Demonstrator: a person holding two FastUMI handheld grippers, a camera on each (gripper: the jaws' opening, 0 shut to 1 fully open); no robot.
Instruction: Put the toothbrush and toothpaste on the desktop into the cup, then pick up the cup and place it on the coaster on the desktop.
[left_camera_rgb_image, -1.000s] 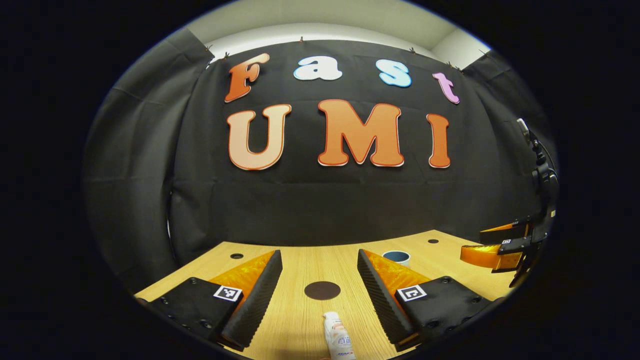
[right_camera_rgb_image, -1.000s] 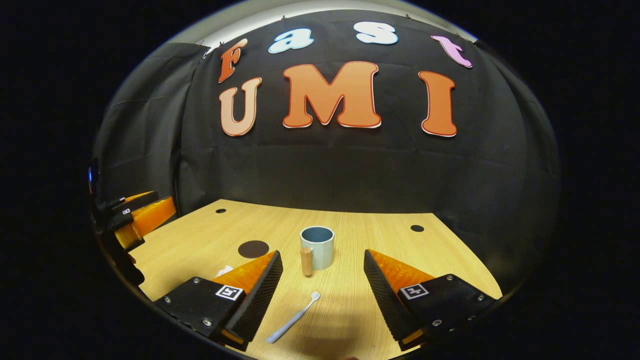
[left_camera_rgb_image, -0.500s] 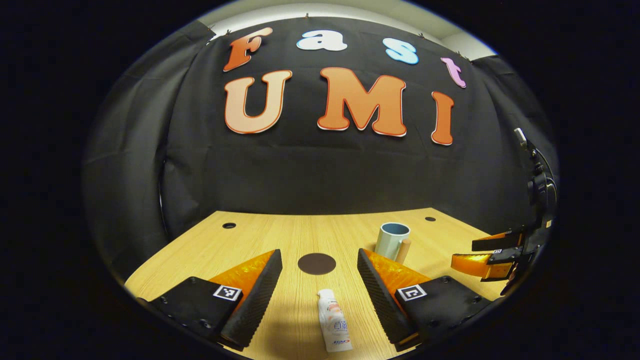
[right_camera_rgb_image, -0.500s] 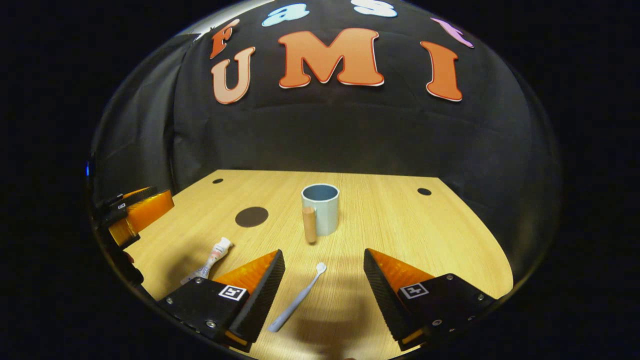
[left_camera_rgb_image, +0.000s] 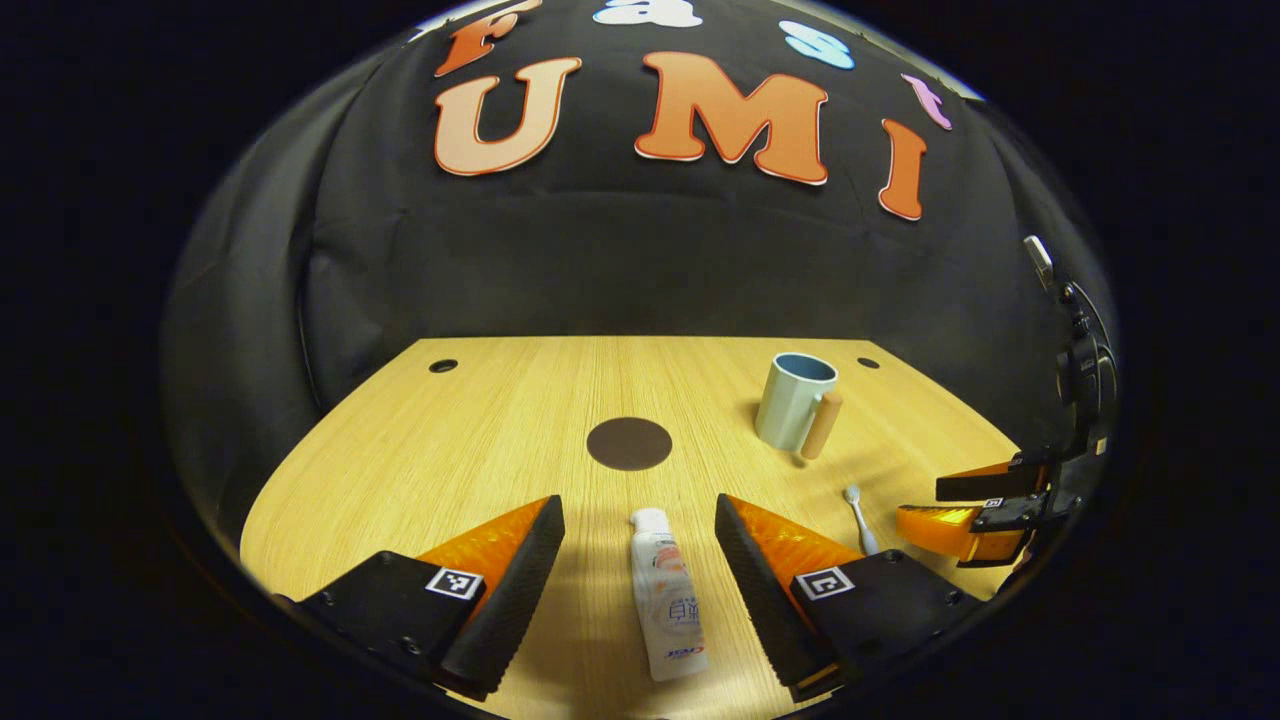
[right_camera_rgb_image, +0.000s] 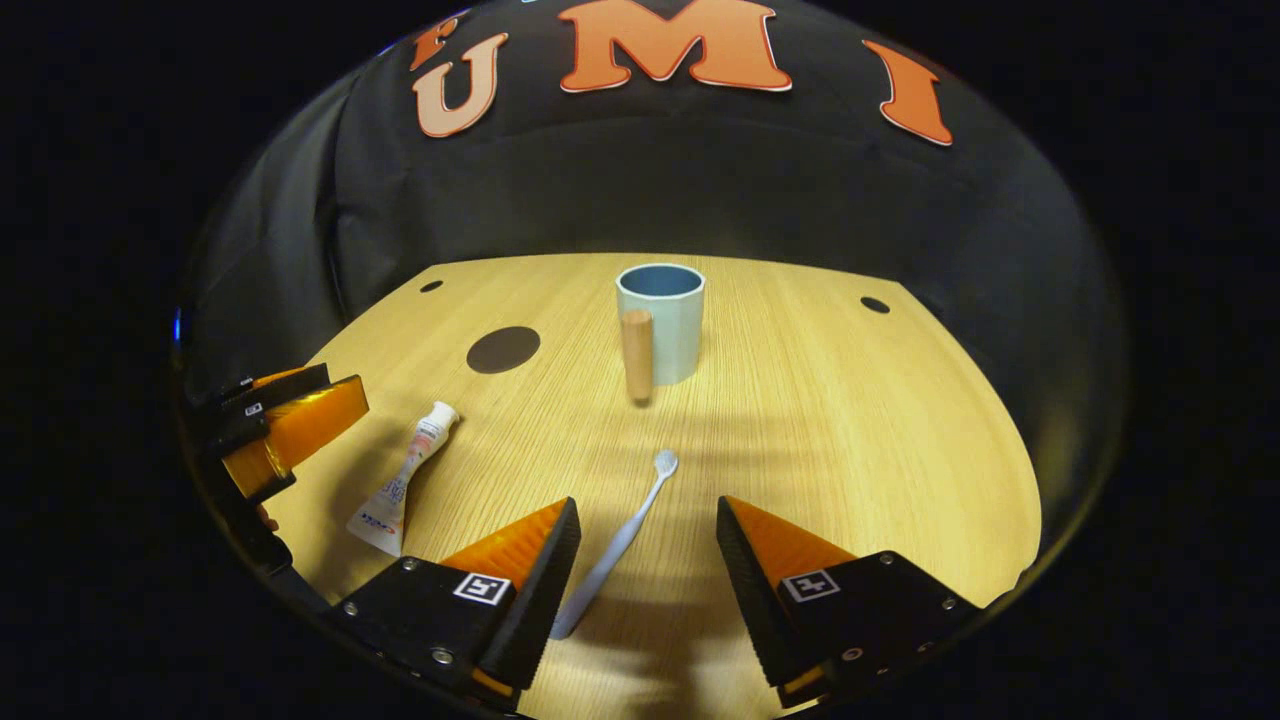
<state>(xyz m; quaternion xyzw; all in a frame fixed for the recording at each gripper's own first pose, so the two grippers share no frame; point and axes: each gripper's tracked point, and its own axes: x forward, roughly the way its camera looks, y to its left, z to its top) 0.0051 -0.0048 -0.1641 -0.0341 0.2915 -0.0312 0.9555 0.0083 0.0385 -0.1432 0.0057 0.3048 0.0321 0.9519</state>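
Wood-grain desktop (right_camera_rgb_image: 850, 420) lies under both our tongs, each spread wide and empty: the left gripper (left_camera_rgb_image: 640, 560) straddles the toothpaste (left_camera_rgb_image: 666, 595), the right gripper (right_camera_rgb_image: 648, 555) the toothbrush (right_camera_rgb_image: 622, 535). We judge the first pickups are just starting; next we lower and pinch, then carry to the cup (right_camera_rgb_image: 662, 320), standing beyond, the coaster (right_camera_rgb_image: 503, 349) to its left

A light wooden desktop (left_camera_rgb_image: 480, 440) with fine straight grain spreads across the lower half of both views, lit warmly from above, with soft shadows toward six o'clock. Small dark round holes (right_camera_rgb_image: 875, 304) sit near its far corners, at about ten and two o'clock. Black cloth (left_camera_rgb_image: 620, 270) hangs in loose folds behind and around the desktop, closing the booth from nine through three o'clock.
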